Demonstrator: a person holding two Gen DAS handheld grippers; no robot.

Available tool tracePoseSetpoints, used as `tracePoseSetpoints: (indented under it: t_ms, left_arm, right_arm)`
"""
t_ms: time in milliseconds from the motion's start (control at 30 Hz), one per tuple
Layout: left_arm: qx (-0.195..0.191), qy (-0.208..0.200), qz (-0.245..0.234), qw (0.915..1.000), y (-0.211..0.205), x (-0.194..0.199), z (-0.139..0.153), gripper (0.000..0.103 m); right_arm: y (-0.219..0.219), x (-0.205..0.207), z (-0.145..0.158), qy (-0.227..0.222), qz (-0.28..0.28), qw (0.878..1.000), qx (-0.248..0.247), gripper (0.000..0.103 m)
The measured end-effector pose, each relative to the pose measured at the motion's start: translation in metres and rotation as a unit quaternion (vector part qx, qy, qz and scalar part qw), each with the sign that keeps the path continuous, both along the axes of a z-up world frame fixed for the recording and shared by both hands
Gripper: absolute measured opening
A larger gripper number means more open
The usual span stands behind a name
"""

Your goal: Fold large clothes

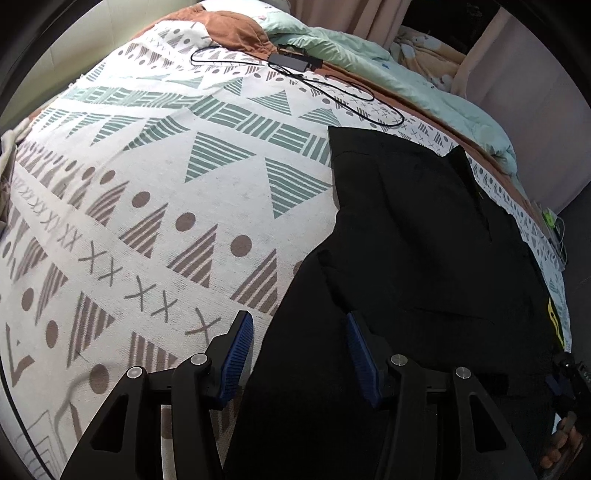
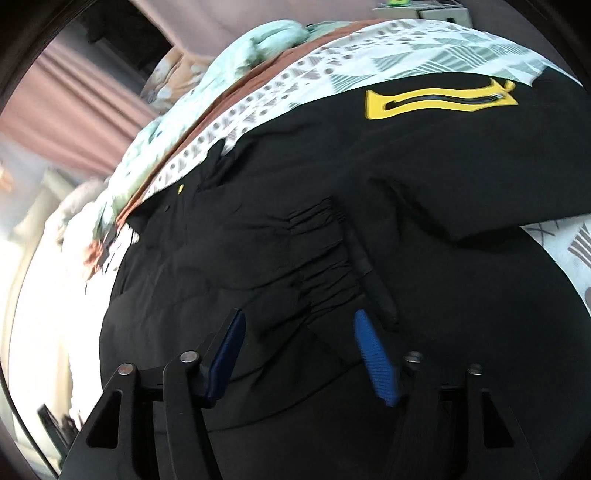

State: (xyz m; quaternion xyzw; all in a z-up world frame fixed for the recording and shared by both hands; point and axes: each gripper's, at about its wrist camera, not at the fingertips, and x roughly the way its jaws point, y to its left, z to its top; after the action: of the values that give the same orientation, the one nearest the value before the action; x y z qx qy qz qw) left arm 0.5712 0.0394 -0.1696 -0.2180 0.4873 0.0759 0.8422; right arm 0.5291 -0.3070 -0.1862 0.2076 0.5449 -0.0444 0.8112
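A large black garment (image 1: 417,236) lies spread on a bed covered with a white patterned blanket (image 1: 155,177). It has a yellow-trimmed zip pocket (image 2: 439,99) and a gathered elastic section (image 2: 317,251). My left gripper (image 1: 299,328) is open and empty, its blue pads straddling the garment's left edge near the front. My right gripper (image 2: 297,328) is open and empty, hovering over the gathered black cloth. The right gripper also shows at the lower right edge of the left wrist view (image 1: 569,384).
A black cable with a power brick (image 1: 295,62) lies on the far side of the blanket. A mint-green duvet (image 1: 406,70) and an orange-brown sheet (image 1: 236,29) are bunched along the far edge. Pink curtains (image 2: 74,103) hang behind the bed.
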Motion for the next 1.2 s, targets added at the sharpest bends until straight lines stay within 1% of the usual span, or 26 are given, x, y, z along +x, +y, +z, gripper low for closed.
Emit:
tracePoseSetpoints:
  t_ms: [33,67,100,133,167,233,300,333,367,400,467,567,633,667,733,800,833,867,900,933,967,1000,1100,1200]
  left_arm:
    - [-0.001,0.002,0.0,1.0,-0.001,0.001,-0.002,0.046]
    - [0.006,0.004,0.0,1.0,-0.002,0.002,-0.003,0.045]
    - [0.013,0.004,-0.002,0.9999,-0.003,0.003,-0.003,0.045]
    - [0.018,0.003,-0.003,0.9998,-0.004,0.004,-0.004,0.045]
    - [0.02,0.004,-0.004,0.9998,-0.005,0.006,-0.004,0.045]
    - [0.023,0.005,-0.003,0.9997,-0.005,0.007,-0.005,0.045]
    - [0.024,0.005,-0.003,0.9997,-0.005,0.008,-0.004,0.045]
    - [0.024,0.005,-0.002,0.9997,-0.005,0.008,-0.004,0.045]
    - [0.023,0.005,-0.001,0.9997,-0.005,0.008,-0.004,0.045]
    - [0.023,0.004,0.0,0.9997,-0.005,0.007,-0.004,0.044]
    - [0.024,0.004,0.0,0.9997,-0.005,0.007,-0.004,0.044]
    - [0.025,0.004,-0.001,0.9997,-0.006,0.007,-0.003,0.044]
    - [0.023,0.003,-0.002,0.9997,-0.006,0.007,-0.003,0.044]
    - [0.024,0.003,-0.002,0.9997,-0.006,0.006,-0.003,0.044]
    - [0.022,0.004,-0.001,0.9998,-0.006,0.007,-0.003,0.038]
    - [0.015,0.002,0.002,0.9999,-0.004,0.006,-0.004,0.036]
    - [0.012,0.0,0.005,0.9999,-0.003,0.006,-0.004,0.033]
    - [0.008,-0.002,0.009,0.9999,-0.001,0.006,-0.004,0.031]
    - [0.005,-0.002,0.012,0.9999,0.0,0.006,-0.005,0.03]
    - [0.005,-0.003,0.013,0.9999,0.0,0.006,-0.005,0.029]
    - [0.006,-0.004,0.014,0.9999,0.001,0.007,-0.005,0.027]
    - [0.007,-0.004,0.014,0.9999,0.0,0.007,-0.005,0.026]
    - [0.003,-0.006,0.018,0.9998,0.003,0.007,-0.006,0.024]
    - [-0.002,-0.007,0.021,0.9997,0.005,0.007,-0.006,0.023]
  right_arm:
    - [-0.003,0.001,-0.001,0.002,-0.007,1.0,-0.003,0.042]
    - [-0.005,0.002,-0.002,0.002,-0.008,1.0,-0.007,0.031]
    - [-0.007,0.005,-0.004,0.002,-0.004,1.0,-0.012,0.026]
    - [-0.011,0.007,-0.006,0.003,-0.003,1.0,-0.01,0.018]
    - [-0.015,0.009,-0.007,0.001,-0.006,1.0,-0.001,0.016]
    - [-0.027,0.006,0.001,-0.001,-0.029,0.999,0.023,0.016]
    - [-0.033,0.0,0.013,-0.007,-0.049,0.999,0.009,0.021]
    - [-0.034,-0.005,0.019,-0.012,-0.053,0.999,0.005,0.036]
    - [-0.035,-0.01,0.024,-0.018,-0.056,0.998,0.003,0.054]
    - [-0.035,-0.016,0.027,-0.021,-0.059,0.998,0.002,0.06]
    - [-0.03,-0.023,0.025,-0.003,-0.062,0.998,0.003,0.061]
    - [-0.023,-0.021,0.01,0.016,-0.05,0.997,0.051,0.061]
    - [-0.013,-0.017,-0.004,0.03,-0.039,0.997,0.061,0.061]
    - [-0.009,-0.016,-0.008,0.029,-0.033,0.997,0.06,0.061]
    - [-0.004,-0.013,-0.011,0.014,-0.026,0.998,0.061,0.061]
    - [-0.004,-0.009,-0.015,0.002,-0.027,0.998,0.064,0.055]
    - [-0.005,-0.007,-0.016,0.0,-0.027,0.998,0.058,0.041]
    - [-0.006,-0.005,-0.019,0.0,-0.026,0.999,0.047,0.018]
    - [-0.009,-0.002,-0.023,0.005,-0.028,0.999,0.04,0.009]
    - [-0.014,0.0,-0.025,0.003,-0.032,0.998,0.051,0.007]
    - [-0.021,0.001,-0.028,-0.004,-0.04,0.997,0.073,0.005]
    - [-0.027,0.003,-0.029,-0.008,-0.046,0.996,0.082,0.004]
    - [-0.039,0.007,-0.023,-0.026,-0.054,0.996,0.068,0.004]
    - [-0.044,0.012,-0.023,-0.033,-0.059,0.995,0.071,0.004]
